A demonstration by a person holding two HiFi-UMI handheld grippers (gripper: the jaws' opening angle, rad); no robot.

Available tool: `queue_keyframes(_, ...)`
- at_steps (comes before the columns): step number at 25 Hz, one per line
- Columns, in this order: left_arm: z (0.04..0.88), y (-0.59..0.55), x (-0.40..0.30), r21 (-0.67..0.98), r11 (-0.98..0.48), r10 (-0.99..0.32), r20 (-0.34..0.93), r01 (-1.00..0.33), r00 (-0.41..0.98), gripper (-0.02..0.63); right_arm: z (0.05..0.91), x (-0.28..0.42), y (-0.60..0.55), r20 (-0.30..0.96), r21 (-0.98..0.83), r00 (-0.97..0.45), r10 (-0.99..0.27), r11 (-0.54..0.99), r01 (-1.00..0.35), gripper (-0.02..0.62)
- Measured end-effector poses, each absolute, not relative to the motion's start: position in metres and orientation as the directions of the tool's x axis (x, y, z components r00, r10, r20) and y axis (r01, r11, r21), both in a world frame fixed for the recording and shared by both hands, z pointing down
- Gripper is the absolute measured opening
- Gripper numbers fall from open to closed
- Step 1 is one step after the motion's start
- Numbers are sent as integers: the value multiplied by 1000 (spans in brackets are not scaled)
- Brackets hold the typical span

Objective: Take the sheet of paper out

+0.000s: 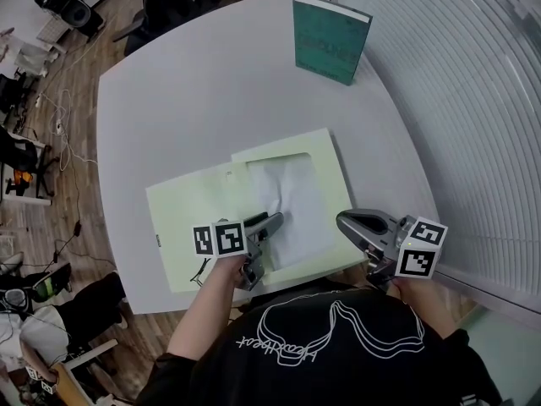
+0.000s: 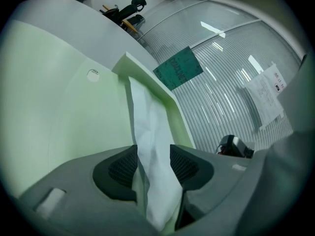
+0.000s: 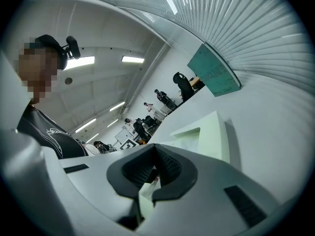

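Sitting on the white surface (image 1: 211, 83) is a pale green folder (image 1: 190, 214), with the sheet of paper (image 1: 292, 197) lying in its open pocket. The left hand-held gripper (image 1: 269, 227) has its jaws wide apart around the paper. The right hand-held gripper (image 1: 345, 225) is clamped on the folder's edge.

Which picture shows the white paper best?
The head view: most of the sheet of paper shows inside the green folder. The left gripper view shows only a crumpled strip between the left gripper's open jaws. The right gripper view shows the folder, not the paper.
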State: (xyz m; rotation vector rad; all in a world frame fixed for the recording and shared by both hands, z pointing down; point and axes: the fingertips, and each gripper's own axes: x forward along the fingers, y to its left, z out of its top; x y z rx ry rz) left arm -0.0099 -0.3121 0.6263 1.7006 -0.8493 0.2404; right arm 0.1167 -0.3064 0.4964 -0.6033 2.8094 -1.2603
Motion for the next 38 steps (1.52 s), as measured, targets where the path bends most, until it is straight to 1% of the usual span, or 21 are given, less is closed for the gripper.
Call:
queue_keyframes(3,629,-309,-7,758,-97,-377,572,-645,728,201,498,118,-309,153,-722,-925,-349,599,-345,9)
queue_keyframes(6,632,-306,-7,700,-143,-359,622,-700,696,193,499,118,-311,154,-725,-926,-344,598,-343,9)
queue_keyframes(7,634,-305,-7,676,-158,-351,642,-719,681,175,499,118,-311,155,-726,-927,-343,597,-342,9)
queue_keyframes(8,636,-304,-7,654,-172,-343,661,-737,667,109,499,118,-311,155,-727,-927,-342,595,-342,9)
queue_keyframes(9,639,-303,-6,636,-184,-335,676,-749,657,89,499,118,-312,155,-729,-927,-342,594,-341,9)
queue_keyframes(11,641,-302,-4,619,-201,-331,687,-759,647,86,500,118,-313,153,-731,-927,-343,592,-339,9)
queue_keyframes(14,642,-303,-5,620,-197,-341,683,-759,646,30,500,117,-315,153,-731,-927,-343,593,-339,9)
queue_keyframes(15,641,-303,-5,621,-195,-345,681,-759,646,21,500,117,-314,154,-731,-927,-343,592,-340,9)
queue_keyframes(22,638,-302,-9,638,-209,-347,660,-741,666,14,505,115,-308,166,-737,-923,-348,578,-350,9)
queue_keyframes(30,629,-297,-19,675,-161,-353,642,-720,681,14,498,103,-301,152,-756,-924,-351,561,-338,9)
queue_keyframes(38,625,-292,-47,663,-103,-370,666,-741,648,13,495,84,-296,125,-776,-934,-334,553,-302,9)
